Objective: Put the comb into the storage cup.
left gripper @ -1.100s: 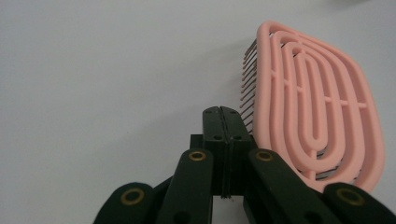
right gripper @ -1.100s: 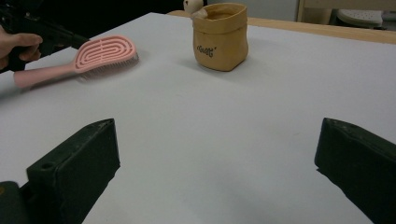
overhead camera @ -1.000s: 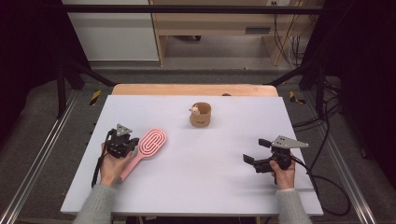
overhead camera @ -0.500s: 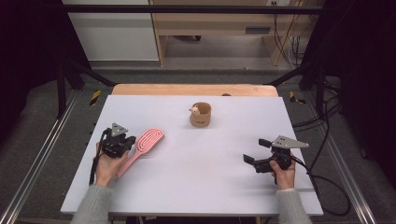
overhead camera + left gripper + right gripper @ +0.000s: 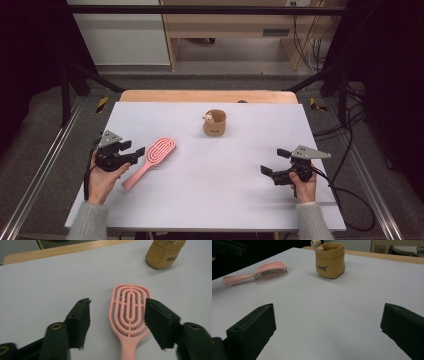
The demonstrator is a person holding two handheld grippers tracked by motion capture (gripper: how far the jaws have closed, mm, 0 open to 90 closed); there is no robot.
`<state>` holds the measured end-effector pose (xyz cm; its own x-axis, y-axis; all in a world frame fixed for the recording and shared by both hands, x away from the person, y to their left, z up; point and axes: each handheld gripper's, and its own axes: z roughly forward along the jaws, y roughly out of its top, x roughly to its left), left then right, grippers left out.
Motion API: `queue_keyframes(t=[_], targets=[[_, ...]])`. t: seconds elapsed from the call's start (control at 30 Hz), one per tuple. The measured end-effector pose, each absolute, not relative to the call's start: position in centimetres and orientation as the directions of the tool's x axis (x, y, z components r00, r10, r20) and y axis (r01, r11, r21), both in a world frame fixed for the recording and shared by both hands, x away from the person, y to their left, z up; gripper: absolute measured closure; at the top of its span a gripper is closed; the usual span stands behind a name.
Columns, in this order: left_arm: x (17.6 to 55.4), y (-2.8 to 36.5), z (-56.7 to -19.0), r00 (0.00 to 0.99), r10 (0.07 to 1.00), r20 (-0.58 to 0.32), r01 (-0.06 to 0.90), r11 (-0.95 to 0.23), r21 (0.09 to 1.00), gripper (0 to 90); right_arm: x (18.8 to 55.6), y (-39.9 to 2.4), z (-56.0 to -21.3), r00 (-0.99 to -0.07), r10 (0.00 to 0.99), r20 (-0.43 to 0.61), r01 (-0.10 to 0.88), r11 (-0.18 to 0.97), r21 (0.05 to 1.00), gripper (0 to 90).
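Looking down from the high view, we see our left gripper (image 5: 131, 152) near the left edge of the white table (image 5: 210, 200), just beside the handle of a pink hairbrush (image 5: 150, 161). Its jaws have just been opening, and in the left gripper view they stand spread above the hairbrush (image 5: 129, 315), one jaw over bare table and the other over the head's edge; the pads do not press on it. The hairbrush lies flat, bristles down, its vented oval head pointing toward the middle of the table and its handle toward our left hand (image 5: 105, 175).

Farther back, near the centre of the table, stands a small tan pouch-shaped pot (image 5: 215, 123), upright and well apart from the hairbrush. A small pale toy figure (image 5: 208, 118) peeks over its rim on the left side; in the right gripper view the pot (image 5: 330, 261) carries a small dark print on its front, and the figure (image 5: 315, 244) sits at the rim. What else lies inside we cannot tell.

Our right gripper (image 5: 274, 162) is over the right part of the table, jaws spread wide with only bare tabletop between them, well apart from the pot and the hairbrush.
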<state>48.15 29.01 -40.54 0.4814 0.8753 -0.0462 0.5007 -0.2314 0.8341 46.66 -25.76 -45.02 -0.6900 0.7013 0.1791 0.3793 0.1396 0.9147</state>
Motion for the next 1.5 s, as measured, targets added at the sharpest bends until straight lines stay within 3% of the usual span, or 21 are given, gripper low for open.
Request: queue_keyframes(t=[0.23,0.5,1.5], targets=[[47.3,28.9,-39.6,0.520,0.851,-0.079,0.480,-0.214,0.850,12.0,46.7,-25.8,-45.0,-0.691,0.701,0.179,0.379,0.140,0.915,0.3],[46.6,28.7,-39.0,0.548,0.832,-0.085,0.470,-0.223,0.854,1.9,46.6,-25.8,-45.0,-0.692,0.699,0.179,0.379,0.140,0.915,0.3],[46.5,28.1,-40.1,0.590,0.808,-0.016,0.508,-0.355,0.785,0.0,46.6,-25.8,-45.0,-0.692,0.699,0.179,0.376,0.139,0.916,0.3]])
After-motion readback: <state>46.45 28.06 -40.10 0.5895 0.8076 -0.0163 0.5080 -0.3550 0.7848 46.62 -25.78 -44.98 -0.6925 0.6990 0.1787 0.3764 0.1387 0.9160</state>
